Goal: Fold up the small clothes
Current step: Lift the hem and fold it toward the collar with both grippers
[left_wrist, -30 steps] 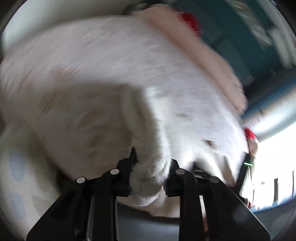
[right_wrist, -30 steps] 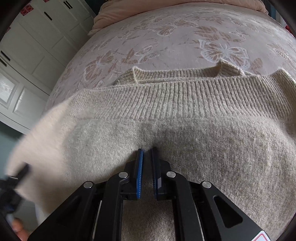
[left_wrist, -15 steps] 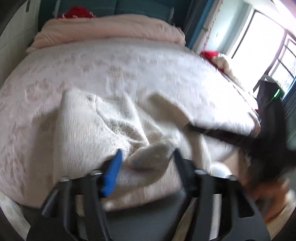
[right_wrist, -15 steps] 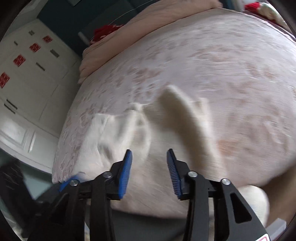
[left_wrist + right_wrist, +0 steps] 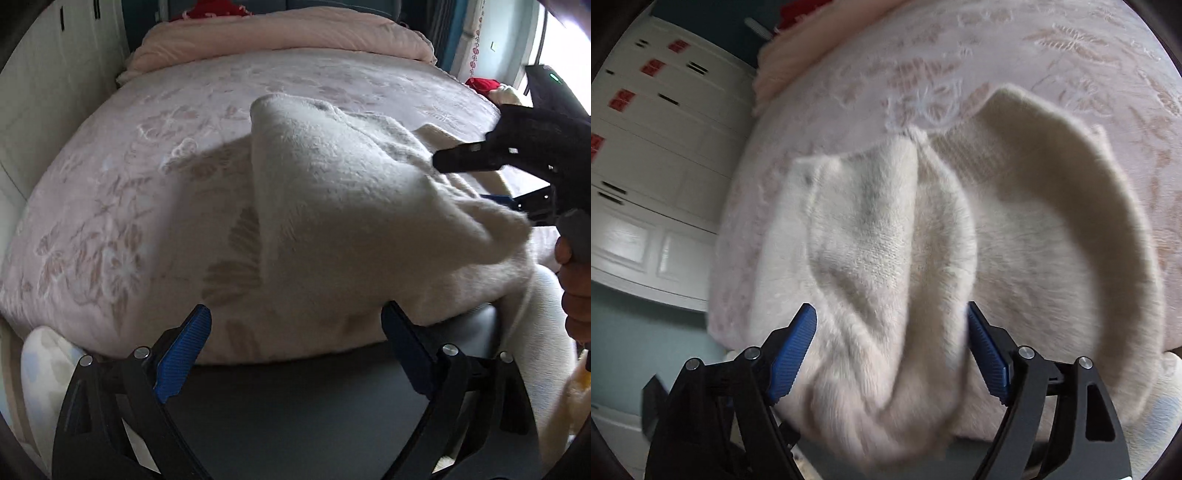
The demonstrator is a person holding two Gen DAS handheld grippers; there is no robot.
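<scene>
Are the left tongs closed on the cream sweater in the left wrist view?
No, the left tongs stand wide open, and the cream sweater lies beyond them on the bed.

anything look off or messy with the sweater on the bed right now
Yes: the cream sweater lies bunched near the bed edge, not flat, one part folded over in a ridge. Both grippers, left and right, are open.

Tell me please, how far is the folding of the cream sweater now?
Done: the cream sweater lies on the pink bedspread, bunched, with one part turned over the rest. In hand: nothing is gripped; the left claw and the right claw are both open, the right one with knit between its fingers. Left: no neat fold shows, so flattening and folding remain.
</scene>
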